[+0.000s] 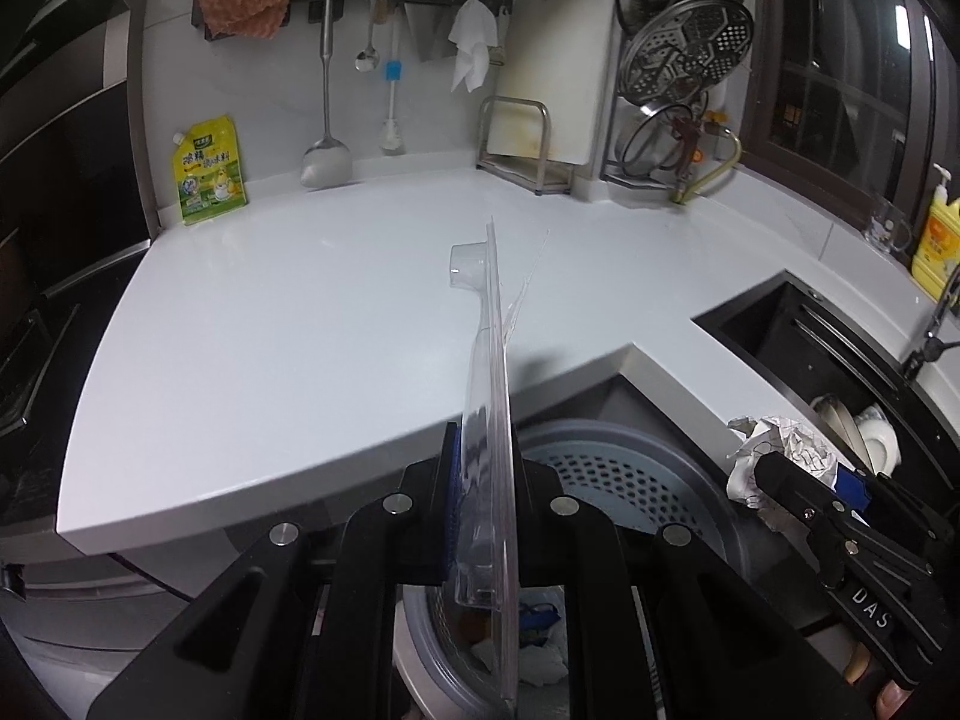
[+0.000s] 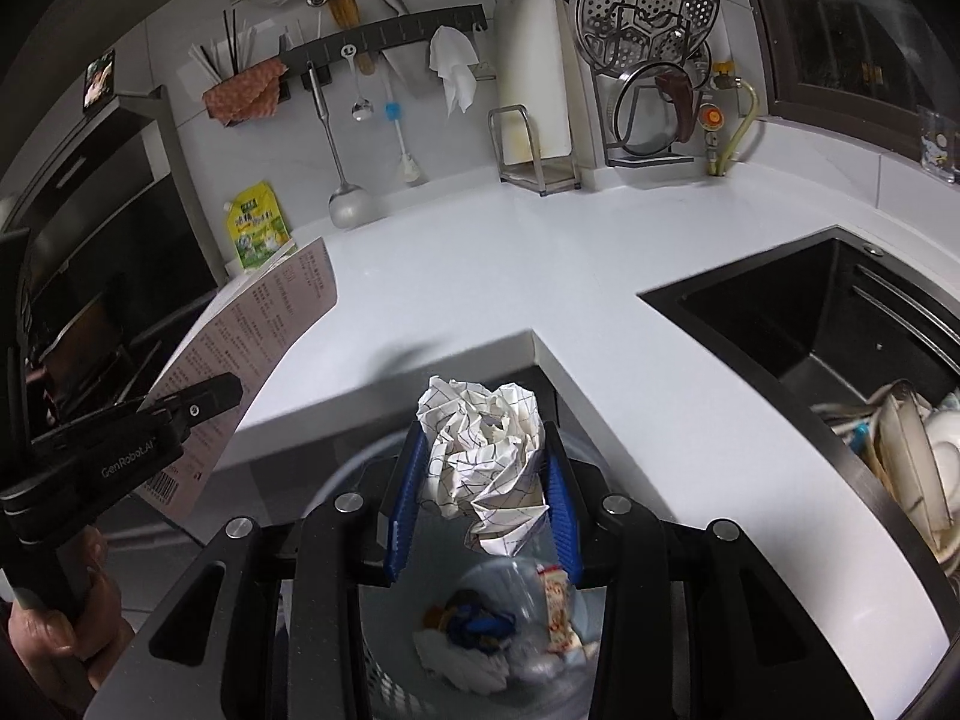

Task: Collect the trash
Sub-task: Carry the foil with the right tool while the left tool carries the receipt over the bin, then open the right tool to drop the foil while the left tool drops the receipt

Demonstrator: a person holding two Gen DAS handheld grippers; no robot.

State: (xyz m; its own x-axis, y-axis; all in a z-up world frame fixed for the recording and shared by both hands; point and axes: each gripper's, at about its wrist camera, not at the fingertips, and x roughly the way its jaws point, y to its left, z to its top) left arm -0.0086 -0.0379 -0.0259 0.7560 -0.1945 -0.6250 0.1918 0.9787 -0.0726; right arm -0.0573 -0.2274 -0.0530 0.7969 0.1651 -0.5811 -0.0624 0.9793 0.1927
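Note:
My left gripper point(image 1: 486, 468) is shut on a clear plastic blister pack with a card backing point(image 1: 489, 396), held edge-on above the bin point(image 1: 624, 480). In the right wrist view the pack's printed card point(image 2: 252, 336) shows at the left with the left gripper point(image 2: 198, 402). My right gripper point(image 2: 483, 450) is shut on a crumpled ball of checked white paper point(image 2: 486, 450), held over the open grey bin point(image 2: 528, 648), which holds wrappers and tissue. The paper ball point(image 1: 780, 450) and right gripper point(image 1: 774, 471) also show in the left wrist view.
The white counter point(image 1: 300, 330) wraps around the bin's corner. A black sink point(image 2: 828, 330) with dishes lies to the right. A yellow-green pouch point(image 1: 210, 171), hanging utensils, a cutting board rack point(image 1: 528, 144) and a steamer rack line the back wall.

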